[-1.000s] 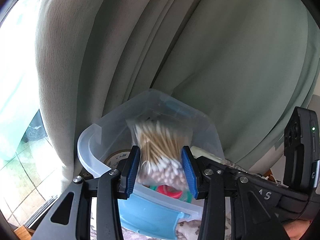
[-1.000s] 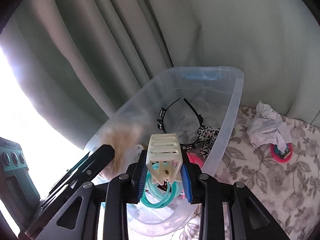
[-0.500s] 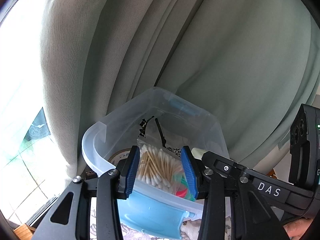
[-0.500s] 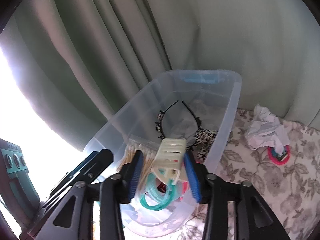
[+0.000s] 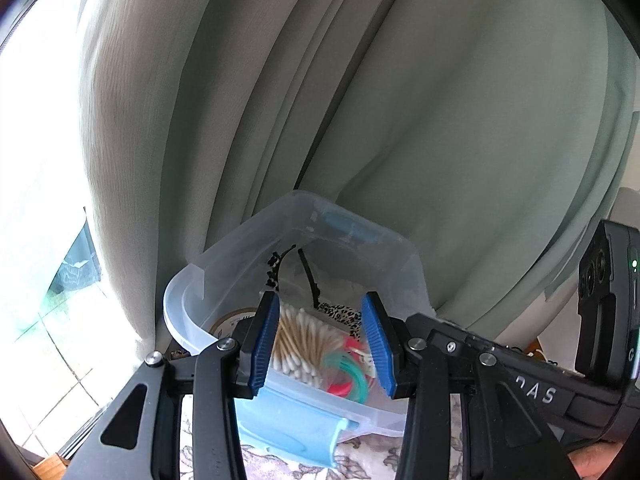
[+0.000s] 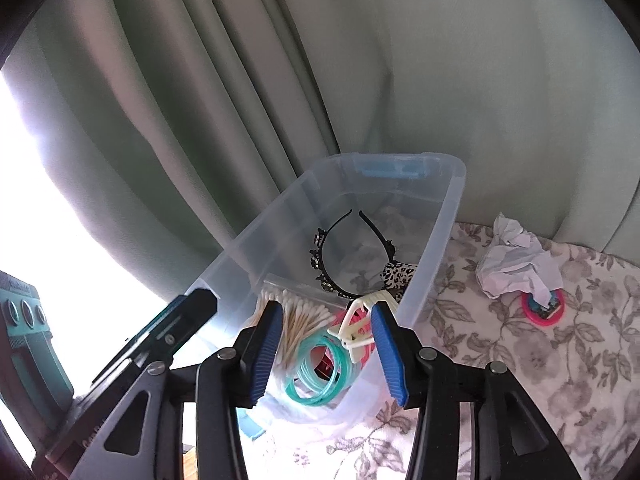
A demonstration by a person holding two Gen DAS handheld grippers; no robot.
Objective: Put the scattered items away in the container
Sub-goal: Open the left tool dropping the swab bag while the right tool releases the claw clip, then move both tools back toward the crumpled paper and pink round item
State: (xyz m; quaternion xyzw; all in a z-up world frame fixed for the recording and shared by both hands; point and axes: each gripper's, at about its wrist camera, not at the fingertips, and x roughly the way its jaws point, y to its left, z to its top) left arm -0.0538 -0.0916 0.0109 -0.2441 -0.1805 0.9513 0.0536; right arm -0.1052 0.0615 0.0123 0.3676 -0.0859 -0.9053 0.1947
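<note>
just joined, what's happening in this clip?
A person with handheld tongs in each hand is tidying small items into a clear plastic bin. Both the left tongs and right tongs are open and empty above the bin. Inside lie a bag of cotton swabs, teal bangles, a cream hair clip and a black headband. A crumpled tissue and a pink round item are on the floral cloth outside it.
</note>
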